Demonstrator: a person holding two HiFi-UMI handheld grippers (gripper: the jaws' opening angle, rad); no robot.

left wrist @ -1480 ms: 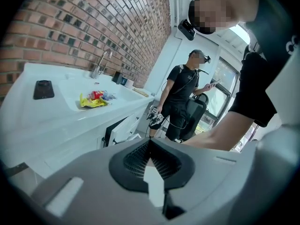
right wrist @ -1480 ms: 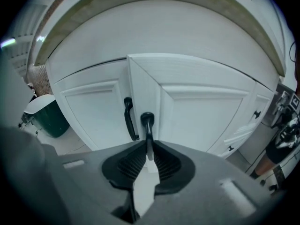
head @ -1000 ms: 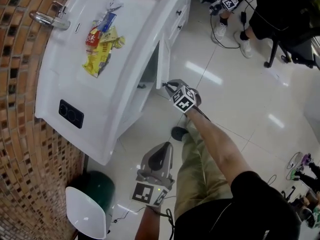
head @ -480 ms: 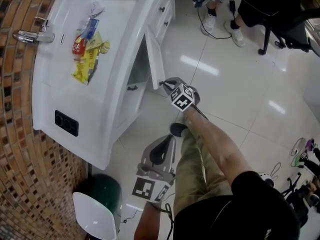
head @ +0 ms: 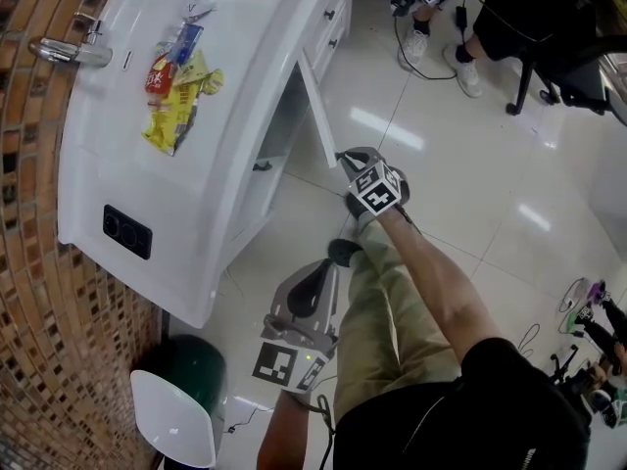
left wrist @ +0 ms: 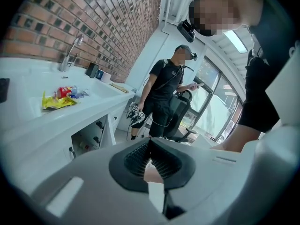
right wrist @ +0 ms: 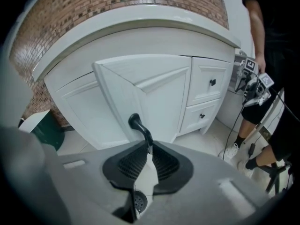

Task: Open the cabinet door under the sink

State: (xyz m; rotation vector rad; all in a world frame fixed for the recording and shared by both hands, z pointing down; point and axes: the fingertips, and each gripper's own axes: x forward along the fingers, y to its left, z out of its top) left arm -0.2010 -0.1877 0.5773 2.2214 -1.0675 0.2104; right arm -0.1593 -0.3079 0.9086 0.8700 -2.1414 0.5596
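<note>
The white cabinet door (head: 319, 106) under the sink (head: 108, 155) stands swung out from the cabinet, its edge towards me. My right gripper (head: 345, 157) is at the door's free edge. In the right gripper view the door (right wrist: 154, 86) fills the middle, and its black handle (right wrist: 137, 123) runs down between the right gripper's (right wrist: 149, 149) pads, which are closing on it. My left gripper (head: 321, 280) hangs low beside my leg, away from the cabinet. In its own view the left gripper (left wrist: 151, 144) has its pads together with nothing between them.
Snack packets (head: 181, 86) lie in the basin by a faucet (head: 69, 52). Two small drawers (right wrist: 208, 95) sit right of the door. A green bin (head: 191, 370) with a white lid stands by the brick wall. Another person (head: 460, 27) and an office chair (head: 573, 67) are at the far right.
The door has swung further out from the cabinet, and my right gripper has moved with its handle away from the sink. The left gripper stays low by my leg.
</note>
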